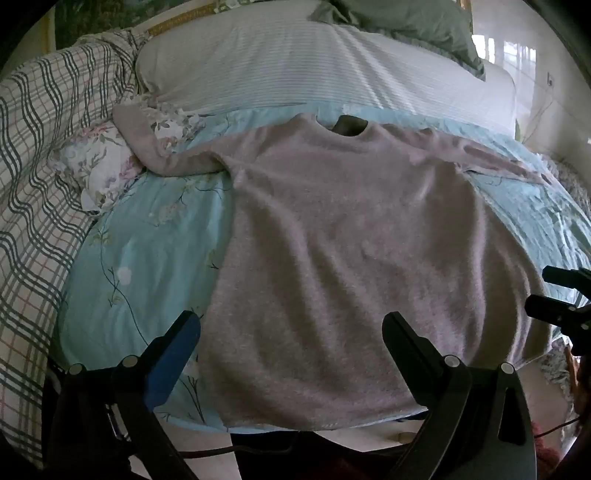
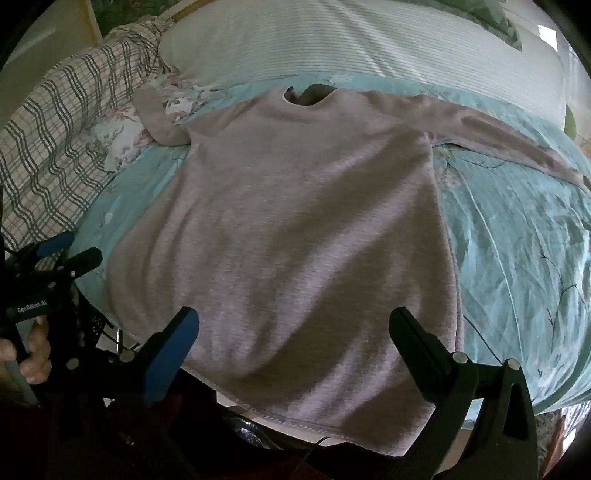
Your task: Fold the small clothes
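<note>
A pale pink long-sleeved sweater (image 1: 332, 240) (image 2: 295, 206) lies spread flat on a light blue floral bed sheet (image 1: 147, 251) (image 2: 517, 229), neckline away from me, hem hanging over the near bed edge. Its sleeves stretch out to the left (image 1: 147, 144) and right (image 2: 517, 144). My left gripper (image 1: 291, 325) hovers open above the hem's left half, nothing between its fingers. My right gripper (image 2: 295, 321) hovers open above the hem's middle, also empty. Each gripper shows at the edge of the other's view: right gripper (image 1: 554, 291), left gripper (image 2: 70, 247).
A plaid quilt (image 1: 37, 184) is bunched at the left. A white striped cover (image 1: 314, 70) and a green pillow (image 1: 417, 26) lie beyond the sweater. A flowered cloth (image 1: 103, 166) sits under the left sleeve. A person's hand (image 2: 33, 350) holds the left gripper's handle.
</note>
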`<state>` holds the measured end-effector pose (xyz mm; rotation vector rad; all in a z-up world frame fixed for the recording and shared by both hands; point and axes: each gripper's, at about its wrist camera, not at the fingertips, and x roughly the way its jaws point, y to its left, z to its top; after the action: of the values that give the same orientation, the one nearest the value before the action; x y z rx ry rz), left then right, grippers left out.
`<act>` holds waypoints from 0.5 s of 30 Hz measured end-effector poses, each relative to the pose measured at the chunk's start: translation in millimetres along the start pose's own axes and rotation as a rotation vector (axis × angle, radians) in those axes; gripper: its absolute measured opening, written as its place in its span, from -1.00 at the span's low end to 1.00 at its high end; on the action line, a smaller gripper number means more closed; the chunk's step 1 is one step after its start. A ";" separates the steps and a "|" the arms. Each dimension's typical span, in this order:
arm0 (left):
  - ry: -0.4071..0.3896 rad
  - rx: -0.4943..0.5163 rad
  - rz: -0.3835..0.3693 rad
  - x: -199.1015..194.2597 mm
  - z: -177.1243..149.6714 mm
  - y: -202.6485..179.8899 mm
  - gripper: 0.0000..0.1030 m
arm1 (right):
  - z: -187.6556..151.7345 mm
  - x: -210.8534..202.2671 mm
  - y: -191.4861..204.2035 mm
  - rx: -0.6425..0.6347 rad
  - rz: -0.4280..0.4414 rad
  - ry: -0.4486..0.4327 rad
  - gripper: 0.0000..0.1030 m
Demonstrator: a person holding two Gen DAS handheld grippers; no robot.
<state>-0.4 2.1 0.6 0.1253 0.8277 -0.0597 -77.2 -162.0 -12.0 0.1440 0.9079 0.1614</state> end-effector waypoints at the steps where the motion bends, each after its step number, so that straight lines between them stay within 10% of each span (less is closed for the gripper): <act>1: 0.000 0.001 0.000 -0.1 -0.2 -0.2 0.93 | 0.0 0.2 0.2 0.001 0.000 0.001 0.99; 15: -0.006 0.005 0.004 1.5 2.9 -2.4 0.93 | 1.3 0.5 -2.5 -0.001 0.004 0.006 0.99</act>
<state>2.5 -0.7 1.3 0.1314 0.8210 -0.0579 -75.7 -164.5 -12.0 0.1452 0.9131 0.1663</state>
